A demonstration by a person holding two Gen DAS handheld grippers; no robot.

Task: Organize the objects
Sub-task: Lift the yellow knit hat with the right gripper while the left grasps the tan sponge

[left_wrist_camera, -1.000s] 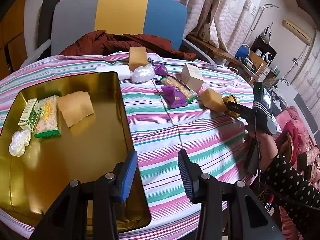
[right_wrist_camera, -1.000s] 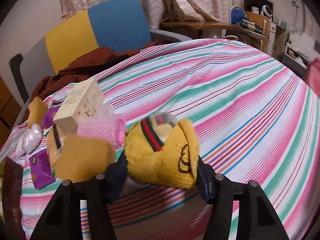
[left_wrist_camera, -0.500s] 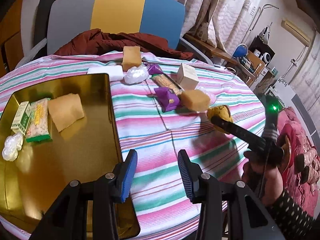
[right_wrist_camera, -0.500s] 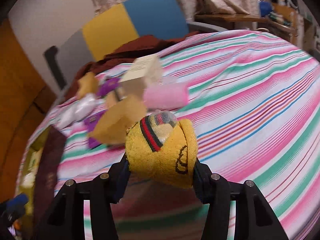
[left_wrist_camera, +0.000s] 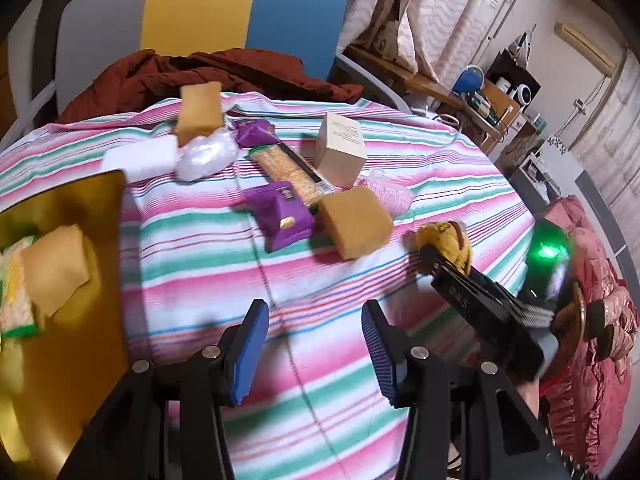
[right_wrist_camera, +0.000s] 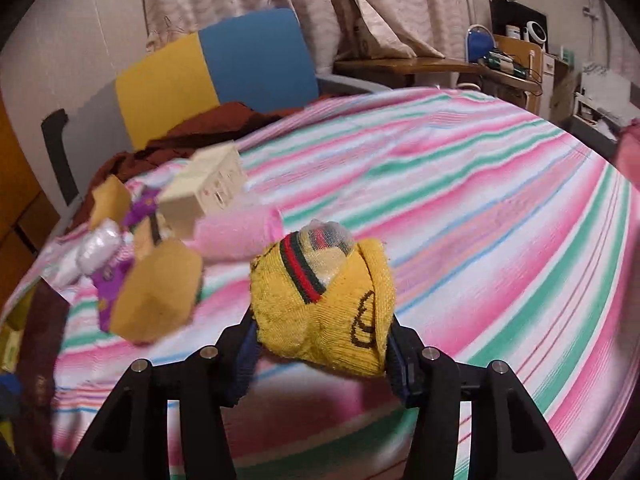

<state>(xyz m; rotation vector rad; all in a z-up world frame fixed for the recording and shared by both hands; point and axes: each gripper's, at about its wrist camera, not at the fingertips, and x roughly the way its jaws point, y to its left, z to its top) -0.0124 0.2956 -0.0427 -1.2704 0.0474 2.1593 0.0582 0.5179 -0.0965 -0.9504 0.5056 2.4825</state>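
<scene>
A: Nearest item, please.

B: We list the left gripper [left_wrist_camera: 310, 354] first: jaws apart, nothing between the blue pads, and they have just been opening wider. Striped tablecloth [left_wrist_camera: 208, 264] shows through the gap.

A: And the other tool?

B: We log the right gripper [right_wrist_camera: 320, 354] closed on the yellow sock bundle [right_wrist_camera: 324, 304], pads pressing both its flanks. The bundle has a red and dark band and a clear plastic wrap poking from its top. In the left wrist view we see the same bundle [left_wrist_camera: 446, 242] held clear of the cloth, to the right of the tan sponge [left_wrist_camera: 356, 222].

A: We take the sponge as landmark, then?

B: We do. Just left of it, touching or nearly so, lies a purple packet [left_wrist_camera: 282, 216]. Behind it, a cracker pack [left_wrist_camera: 290, 172] lies lengthwise, and a pink roll [left_wrist_camera: 390, 192] sits at its far right corner. Behind those stands a cream box [left_wrist_camera: 342, 150].

A: Farther back?

B: We note a second purple packet [left_wrist_camera: 252, 132], a crumpled clear bag [left_wrist_camera: 206, 154], a white block [left_wrist_camera: 142, 156] and a second tan sponge [left_wrist_camera: 200, 112], all left of and beyond the landmark.

A: And the tray?

B: The gold tray [left_wrist_camera: 80, 352] sits well left of the sponge, holding a tan cloth [left_wrist_camera: 54, 270] and a green-edged snack pack [left_wrist_camera: 16, 300]. Farthest, we record a brown garment [left_wrist_camera: 224, 72] on a grey, yellow and blue chair [left_wrist_camera: 200, 4].
</scene>
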